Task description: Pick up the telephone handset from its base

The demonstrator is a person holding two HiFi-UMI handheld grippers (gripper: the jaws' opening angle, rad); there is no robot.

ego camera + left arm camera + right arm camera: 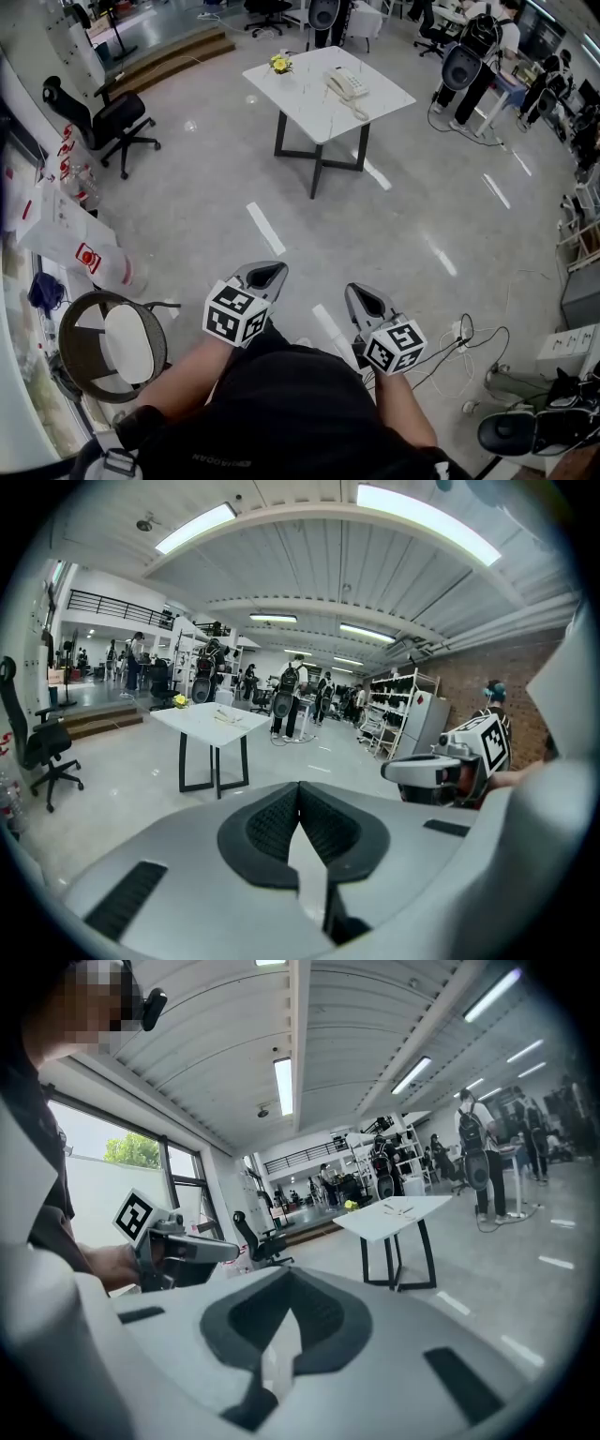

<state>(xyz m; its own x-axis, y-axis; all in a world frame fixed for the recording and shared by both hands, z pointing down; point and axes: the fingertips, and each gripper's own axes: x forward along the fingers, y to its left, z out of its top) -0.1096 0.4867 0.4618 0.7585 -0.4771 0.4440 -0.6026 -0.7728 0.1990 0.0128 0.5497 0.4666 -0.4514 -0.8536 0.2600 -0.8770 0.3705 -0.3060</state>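
Note:
The cream telephone (345, 84), handset resting on its base, sits on a white table (300, 103) far across the floor. Both grippers hang close to my body, well short of the table. My left gripper (265, 273) is shut with nothing between its jaws, and so is my right gripper (366, 298). In the left gripper view the shut left gripper (300, 787) points toward the distant table (202, 722), with the right gripper (441, 771) at its side. In the right gripper view the shut right gripper (289, 1277) faces the table (394, 1215).
A yellow flower pot (279, 64) stands on the table's far corner. A black office chair (108, 122) is at the left and a round stool (112, 347) sits by my left side. Cables (459, 342) lie on the floor at right. People (478, 47) stand at back right.

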